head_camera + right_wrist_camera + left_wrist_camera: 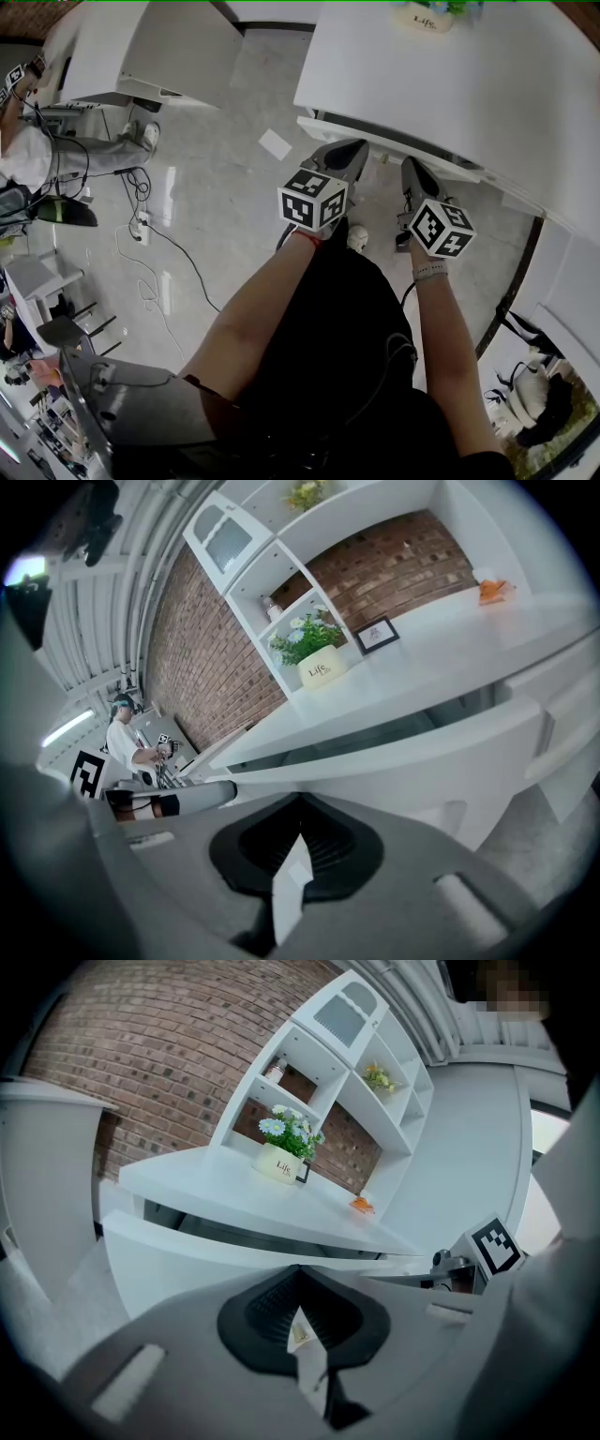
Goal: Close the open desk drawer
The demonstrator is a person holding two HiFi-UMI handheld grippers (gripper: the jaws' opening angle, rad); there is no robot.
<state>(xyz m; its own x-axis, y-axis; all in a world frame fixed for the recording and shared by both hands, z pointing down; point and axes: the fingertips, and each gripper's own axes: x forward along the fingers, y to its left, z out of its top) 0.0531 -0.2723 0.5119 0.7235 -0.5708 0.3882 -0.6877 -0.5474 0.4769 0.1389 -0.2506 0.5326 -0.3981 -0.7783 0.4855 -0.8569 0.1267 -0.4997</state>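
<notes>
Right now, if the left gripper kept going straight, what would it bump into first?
Probably the white front of the open drawer, right ahead of the left gripper, though how close is unclear.

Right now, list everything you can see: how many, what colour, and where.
desk: one, white, ahead of the person
drawer: one, white, open under the desk top
pot: one, cream, with flowers, on the desk
frame: one, dark, beside the pot
orange thing: one, on the desk, too small to identify
shelves: one unit, white, against the brick wall
second desk: one, white, at left
paper: one, white, on the floor
cables: several, black and white, on the floor at left
other person: one, white top, far left
left gripper: one, grey, jaws together, near the drawer front
right gripper: one, grey, jaws together, near the drawer front
</notes>
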